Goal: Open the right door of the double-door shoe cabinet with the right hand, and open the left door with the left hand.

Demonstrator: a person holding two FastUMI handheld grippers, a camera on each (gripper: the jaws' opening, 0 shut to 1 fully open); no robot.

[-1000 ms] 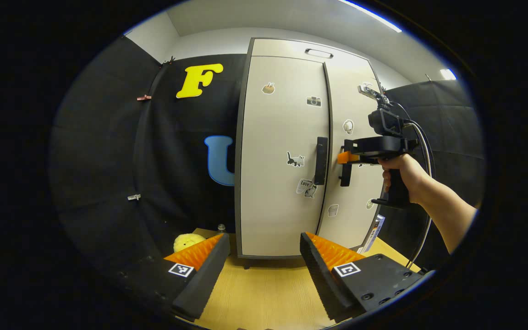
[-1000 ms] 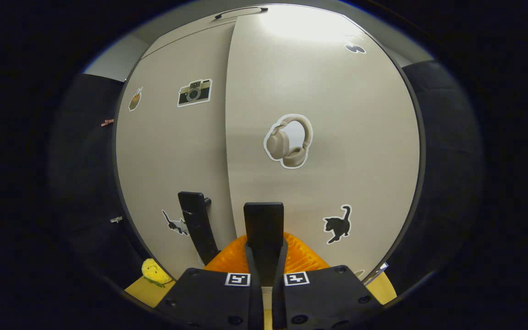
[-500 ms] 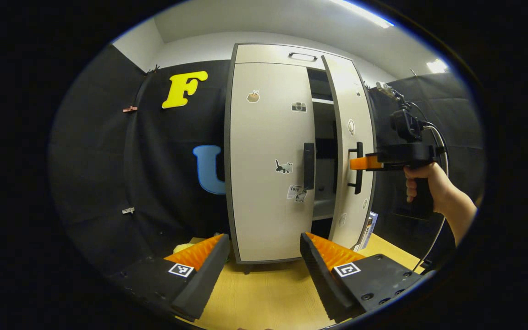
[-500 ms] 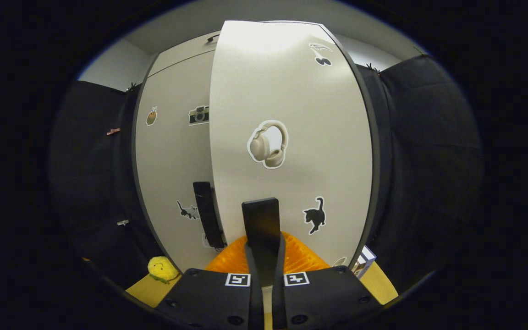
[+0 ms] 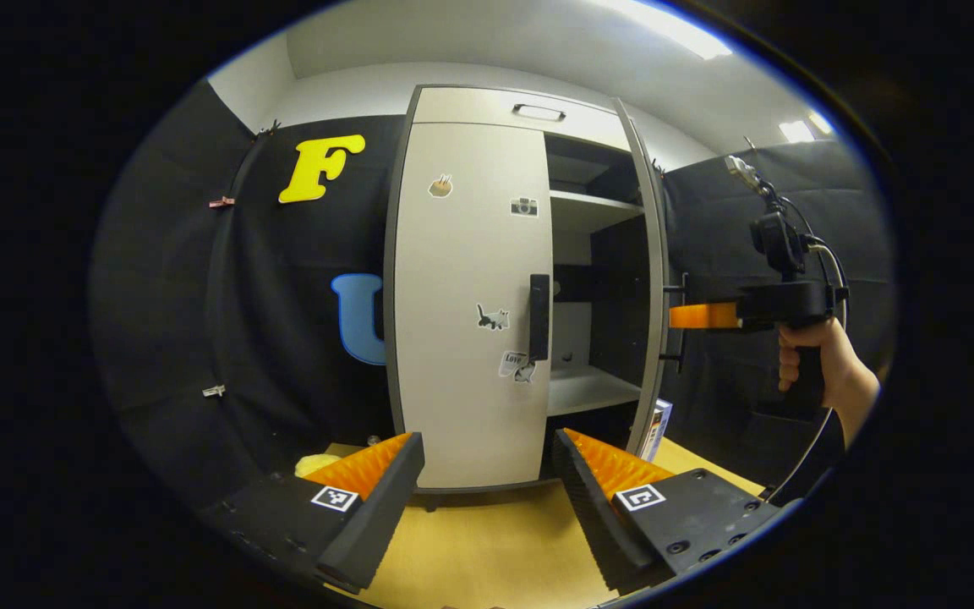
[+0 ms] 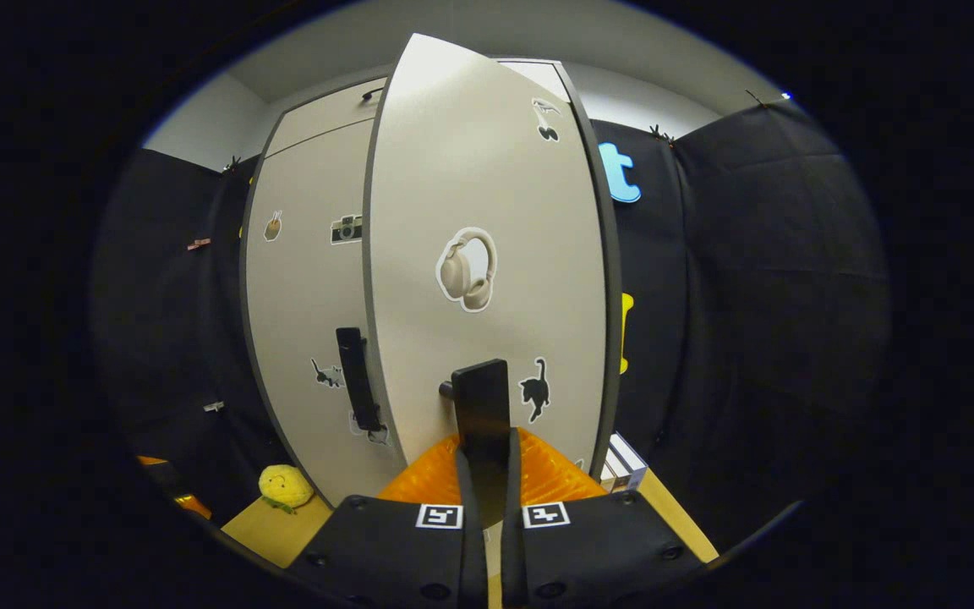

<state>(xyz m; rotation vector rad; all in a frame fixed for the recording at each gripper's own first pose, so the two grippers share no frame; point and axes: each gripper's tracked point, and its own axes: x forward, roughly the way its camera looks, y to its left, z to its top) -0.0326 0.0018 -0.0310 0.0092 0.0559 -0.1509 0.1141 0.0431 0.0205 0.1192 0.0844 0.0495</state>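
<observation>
The pale shoe cabinet stands on the table. Its left door [image 5: 470,304] is closed, with its black handle [image 5: 539,316] at the inner edge. The right door [image 5: 649,288] is swung out and seen nearly edge-on, baring the shelves [image 5: 590,391]. My right gripper [image 5: 683,315], held by a hand [image 5: 817,364], is shut on the right door's handle [image 5: 680,338]. In the right gripper view the right gripper [image 6: 484,461] clamps the handle [image 6: 480,397] on the right door [image 6: 487,254]; the left door [image 6: 305,321] lies behind. My left gripper [image 5: 487,461] hangs open, well short of the left door.
The wooden table [image 5: 487,550] extends in front of the cabinet. A yellow plush toy [image 6: 284,488] lies left of the cabinet's foot. A small box [image 5: 659,423] leans beside the cabinet's right side. Black cloth walls stand close on both sides.
The right door has swung from closed to wide open, pulled by my right gripper, which moved back and rightward. My left gripper stays open and has drifted slightly.
</observation>
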